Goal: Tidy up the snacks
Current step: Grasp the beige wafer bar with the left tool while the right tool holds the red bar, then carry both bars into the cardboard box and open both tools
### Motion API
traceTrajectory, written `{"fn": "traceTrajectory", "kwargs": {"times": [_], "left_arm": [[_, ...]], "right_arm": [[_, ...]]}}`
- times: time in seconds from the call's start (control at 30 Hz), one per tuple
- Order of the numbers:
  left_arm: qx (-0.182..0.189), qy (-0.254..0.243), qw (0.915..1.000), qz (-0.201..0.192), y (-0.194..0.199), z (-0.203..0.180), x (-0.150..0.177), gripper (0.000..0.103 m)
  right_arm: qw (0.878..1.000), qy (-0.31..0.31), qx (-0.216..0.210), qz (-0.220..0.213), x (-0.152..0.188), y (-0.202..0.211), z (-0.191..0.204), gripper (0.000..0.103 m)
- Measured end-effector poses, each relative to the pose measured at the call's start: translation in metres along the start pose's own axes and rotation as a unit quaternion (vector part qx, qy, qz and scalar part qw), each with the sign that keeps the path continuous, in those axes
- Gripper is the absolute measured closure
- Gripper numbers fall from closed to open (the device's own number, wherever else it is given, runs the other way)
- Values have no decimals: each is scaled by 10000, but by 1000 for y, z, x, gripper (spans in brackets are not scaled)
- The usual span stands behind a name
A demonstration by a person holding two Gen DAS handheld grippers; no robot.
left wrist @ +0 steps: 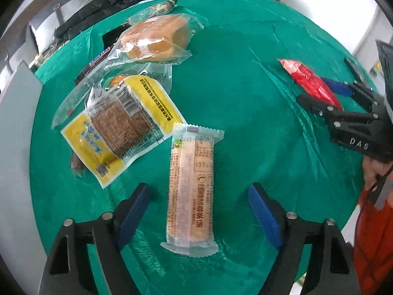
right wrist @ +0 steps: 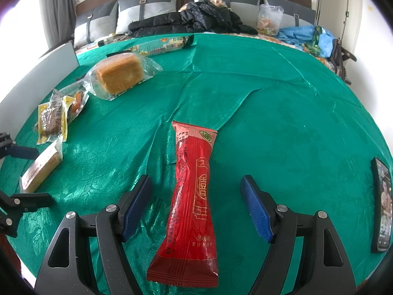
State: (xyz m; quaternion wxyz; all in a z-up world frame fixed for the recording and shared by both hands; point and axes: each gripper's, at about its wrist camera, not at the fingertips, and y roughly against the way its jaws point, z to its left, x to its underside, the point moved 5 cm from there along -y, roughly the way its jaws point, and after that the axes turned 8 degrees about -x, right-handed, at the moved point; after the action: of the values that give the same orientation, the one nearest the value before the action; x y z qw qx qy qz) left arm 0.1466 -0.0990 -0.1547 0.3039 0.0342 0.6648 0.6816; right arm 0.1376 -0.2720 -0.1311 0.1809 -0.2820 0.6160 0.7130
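Between the left gripper's (left wrist: 197,217) open pads lies the pale bar (left wrist: 190,189), long axis running away from the claw, neither pad touching; right gripper (right wrist: 196,207) likewise straddles the red pack (right wrist: 190,201), jaws apart, untouched; each snack sits on the green cloth (left wrist: 245,98); no bin or tray in view.

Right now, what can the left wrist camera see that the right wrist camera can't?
Only the left wrist view shows the left gripper from behind, open astride the long tan snack bar, plus the yellow packet's barcode.

Only the right wrist view shows the phone, the pillows and the blue bag.

Both show the red snack between the open right gripper's fingers, the bread and the green cloth.
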Motion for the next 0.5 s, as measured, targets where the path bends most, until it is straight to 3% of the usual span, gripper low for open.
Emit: {"fn": "traceTrajectory", "kwargs": {"times": [0.1,0.17,0.3,0.37,0.4,0.5], "left_arm": [[-53,66,9999,-83,6,3,4,40],[-77,116,9998,-160,13,4,12,70],[-16,479,9983,-316,21,7,23,72],[67,813,9958,-417,28,14,29,73],[168,1010,9936,-479,29,21,32,73],[352,1418,9870,-665,44,35,50,73]], "right_arm": [[10000,0,-2,-2,0,0,0,25],[10000,-1,-5,-2,0,0,0,25],[10000,6,-24,-10,0,1,0,25],[9996,-72,-278,-72,-2,5,-1,26],[9976,-240,-611,-206,-4,12,-5,26],[9852,-1072,-1048,-831,-14,45,-35,26]]}}
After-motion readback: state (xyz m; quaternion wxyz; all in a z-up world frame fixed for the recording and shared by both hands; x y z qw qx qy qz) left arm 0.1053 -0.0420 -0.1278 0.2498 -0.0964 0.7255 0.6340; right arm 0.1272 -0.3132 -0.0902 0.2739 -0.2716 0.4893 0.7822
